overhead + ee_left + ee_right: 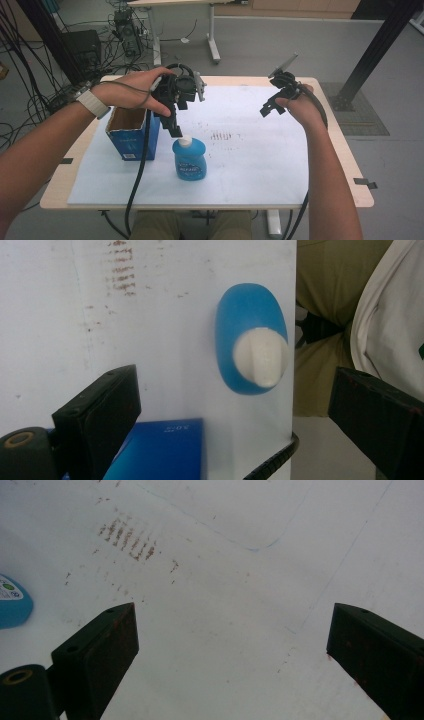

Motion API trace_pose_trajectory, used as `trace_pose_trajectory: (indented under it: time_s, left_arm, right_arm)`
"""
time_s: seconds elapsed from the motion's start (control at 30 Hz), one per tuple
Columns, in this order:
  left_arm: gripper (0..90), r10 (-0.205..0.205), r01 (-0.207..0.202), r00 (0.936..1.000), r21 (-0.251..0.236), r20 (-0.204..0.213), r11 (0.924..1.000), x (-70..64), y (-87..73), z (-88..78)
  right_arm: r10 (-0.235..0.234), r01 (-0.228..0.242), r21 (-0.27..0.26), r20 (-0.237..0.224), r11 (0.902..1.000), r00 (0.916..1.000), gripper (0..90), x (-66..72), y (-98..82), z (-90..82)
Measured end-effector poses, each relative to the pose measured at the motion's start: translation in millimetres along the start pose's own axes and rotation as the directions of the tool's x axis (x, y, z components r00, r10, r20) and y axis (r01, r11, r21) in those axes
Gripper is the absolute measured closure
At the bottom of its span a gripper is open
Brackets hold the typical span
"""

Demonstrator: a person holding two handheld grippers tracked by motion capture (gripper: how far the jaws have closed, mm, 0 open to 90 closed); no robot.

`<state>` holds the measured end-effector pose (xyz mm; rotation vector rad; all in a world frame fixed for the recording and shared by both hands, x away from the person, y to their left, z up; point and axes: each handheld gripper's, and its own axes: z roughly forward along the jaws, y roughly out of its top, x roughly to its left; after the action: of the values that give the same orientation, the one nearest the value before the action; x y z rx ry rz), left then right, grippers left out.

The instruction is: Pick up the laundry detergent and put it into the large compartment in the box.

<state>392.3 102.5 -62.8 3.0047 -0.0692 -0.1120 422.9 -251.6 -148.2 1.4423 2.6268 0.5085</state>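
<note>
The left claw (176,131) hangs wide apart and empty just above the white cap of the upright blue plastic bottle (189,159), which stands on the white sheet covering the desk (260,150), beside an open blue cardboard box (131,134). The right claw (267,107), also spread wide and empty, hovers over the sheet's faint brown smudges (127,537), well apart from the bottle

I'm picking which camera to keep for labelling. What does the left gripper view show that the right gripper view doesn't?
Left gripper view alone: the blue bottle's white cap seen from above, a blue box corner, and the person's clothing past the table edge. Right gripper view alone: faint outlines on the sheet. Both: open black jaws, the white sheet with brown marks, and some of the blue bottle.
</note>
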Motion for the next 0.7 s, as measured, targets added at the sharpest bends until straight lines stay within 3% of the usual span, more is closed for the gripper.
trace_pose_trajectory:
  time_s: [0.7]
  left_arm:
    - [6.8, 0.022, -0.022, 0.9998, 0.025, 0.003, 0.9995, -11.3, 9.2, 24.3]
  right_arm:
    - [0.011, -0.011, -0.004, -0.001, 0.9999, 0.9999, 6.4, -0.1, -7.4, -1.4]
